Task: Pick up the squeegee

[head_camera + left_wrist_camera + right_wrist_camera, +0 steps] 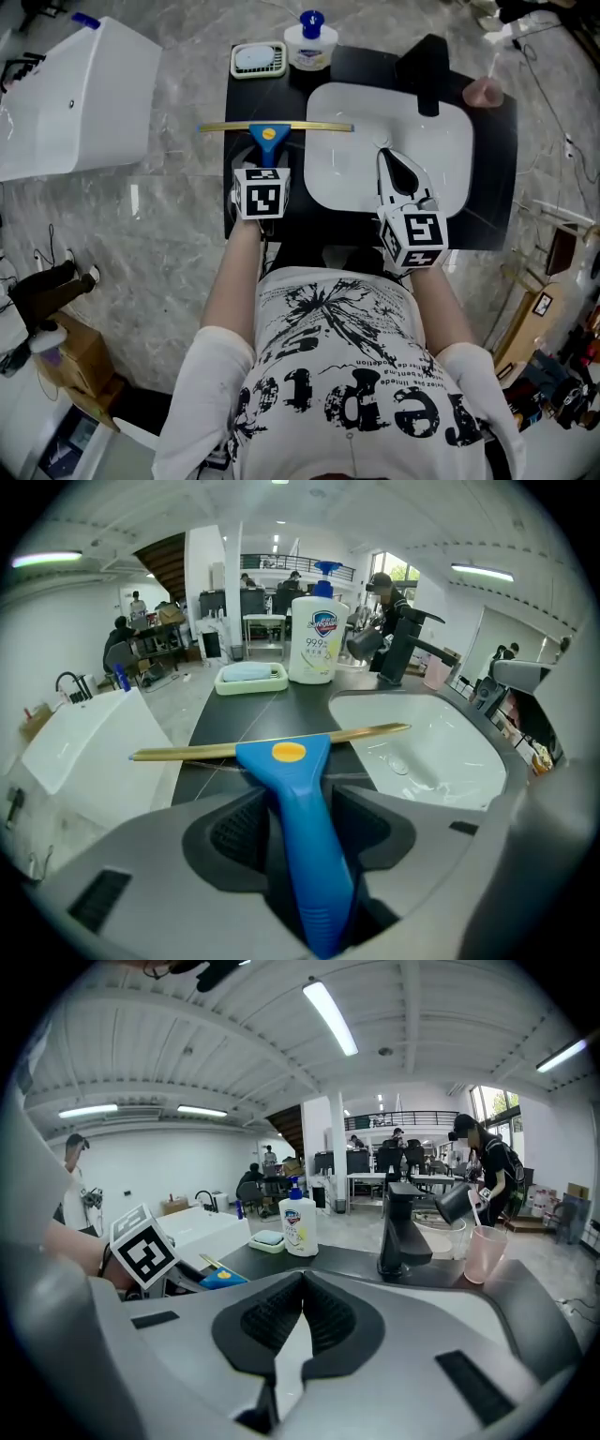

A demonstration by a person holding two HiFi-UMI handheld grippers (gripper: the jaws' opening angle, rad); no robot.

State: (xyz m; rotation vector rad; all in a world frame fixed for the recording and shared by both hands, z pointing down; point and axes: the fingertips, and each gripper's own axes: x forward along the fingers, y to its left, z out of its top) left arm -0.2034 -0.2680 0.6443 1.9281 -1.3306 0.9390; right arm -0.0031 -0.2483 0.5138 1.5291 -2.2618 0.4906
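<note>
Your left tool (298, 803) is clamped on the squeegee (270, 132) handle, which points toward you on the worktop (246, 103) at 9 o'clock of the sink (441, 131), so it's a straight-in grab; right tool (300, 1279) clenched, empty.

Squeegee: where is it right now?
Head view, left side: the squeegee lies on the black counter at the white sink's left edge, in front of the soap dish, its blue handle clamped in the left gripper.

White basin (347, 141) in black counter (246, 94); behind it black faucet (427, 70), pink cup (483, 91), soap bottle (310, 45) beside soap dish (258, 59).
</note>
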